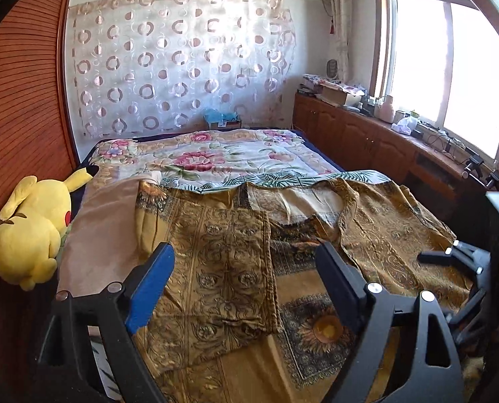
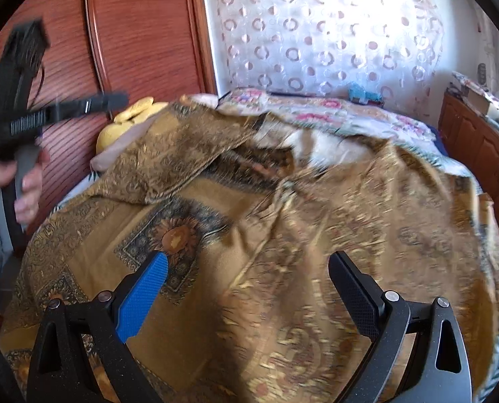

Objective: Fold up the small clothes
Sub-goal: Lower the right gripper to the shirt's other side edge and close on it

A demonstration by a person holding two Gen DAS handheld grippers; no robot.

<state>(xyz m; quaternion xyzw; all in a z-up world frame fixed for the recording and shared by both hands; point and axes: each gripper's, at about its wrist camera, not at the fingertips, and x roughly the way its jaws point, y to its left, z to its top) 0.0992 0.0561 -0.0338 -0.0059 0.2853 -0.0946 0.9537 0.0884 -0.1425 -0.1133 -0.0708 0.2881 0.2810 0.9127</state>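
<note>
a: spread on the bed (image 1: 216, 154), toward its near edge: a gold patterned shirt (image 1: 377, 235), lying across, long axis running from the left side of the bed to the right.

b: left sleeve or flap (image 1: 222, 262) already turned over the middle, lying flat. right portion spread open toward the bed's right edge, beside the wooden cabinets (image 1: 367, 137).

a: left gripper (image 1: 246, 262) released, jaws wide apart, gripping nothing; hovering above the folded flap, just in from the near edge.

b: right gripper (image 2: 247, 268) likewise released, jaws spread, nothing between them. poised over the shirt's right half, directly ahead and below.

a: blurred in the right view, so hard to say whether touching the cloth; probably just above.

b: next fold likely the right side, brought toward the left across the body. nearer hand for that: the right one, with the unfolded edge lying ahead and to the right of its tongs.

a: yellow plush toy (image 1: 31, 231) at the left edge of the bed, apart from the shirt.
</note>
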